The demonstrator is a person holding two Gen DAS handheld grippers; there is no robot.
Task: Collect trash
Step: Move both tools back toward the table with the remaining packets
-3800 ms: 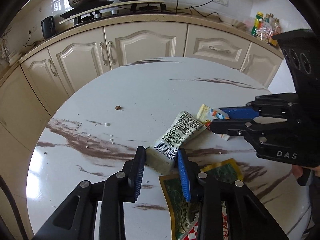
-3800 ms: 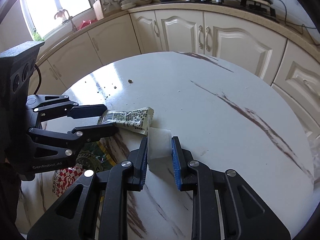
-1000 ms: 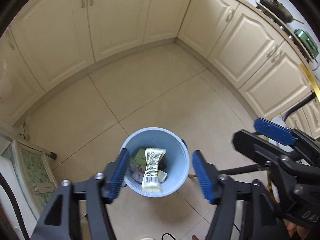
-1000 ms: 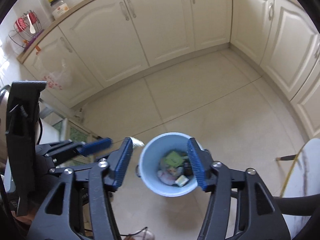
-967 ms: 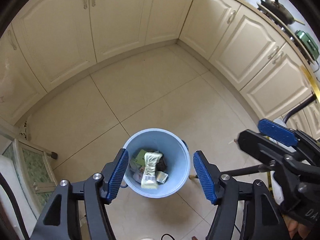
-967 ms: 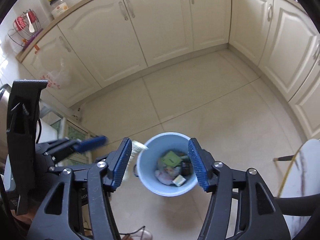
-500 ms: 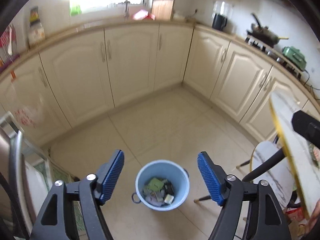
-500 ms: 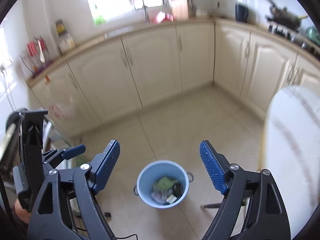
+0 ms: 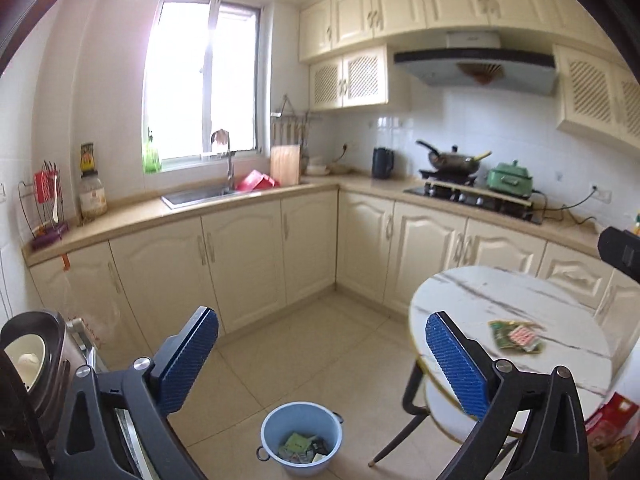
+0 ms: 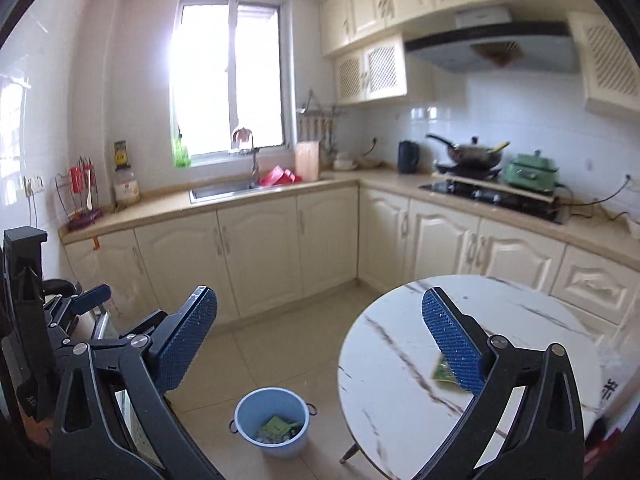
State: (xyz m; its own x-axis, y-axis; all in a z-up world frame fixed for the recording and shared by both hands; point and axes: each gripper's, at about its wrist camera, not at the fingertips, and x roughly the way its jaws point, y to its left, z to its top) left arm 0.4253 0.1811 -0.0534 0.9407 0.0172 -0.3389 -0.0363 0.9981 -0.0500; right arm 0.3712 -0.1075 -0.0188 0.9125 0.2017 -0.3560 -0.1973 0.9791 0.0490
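A light blue bin point(image 9: 267, 442) point(image 10: 244, 424) stands on the tiled floor, low in both wrist views, with several wrappers inside. My left gripper point(image 9: 322, 314) is raised well above it, its jaws opening wide with nothing between them. My right gripper point(image 10: 319, 292) is just as high, its jaws also opening and empty. A green and red wrapper point(image 9: 516, 336) lies on the round marble table point(image 9: 472, 292) point(image 10: 400, 364) at the right. In the right wrist view that wrapper point(image 10: 440, 374) is half hidden behind my right finger.
Cream cabinets point(image 9: 240, 256) run along the back under a counter with a sink point(image 9: 196, 196), a kettle point(image 9: 383, 163), a wok point(image 9: 454, 160) and a green cooker point(image 9: 510, 178). A chair point(image 9: 412, 400) sits under the table. A cooker pot point(image 9: 28, 360) stands at the left.
A white wrapper fell from the left jaws into the bin. Both grippers then rose and tipped up from the bin toward the kitchen, and their jaws spread wider.
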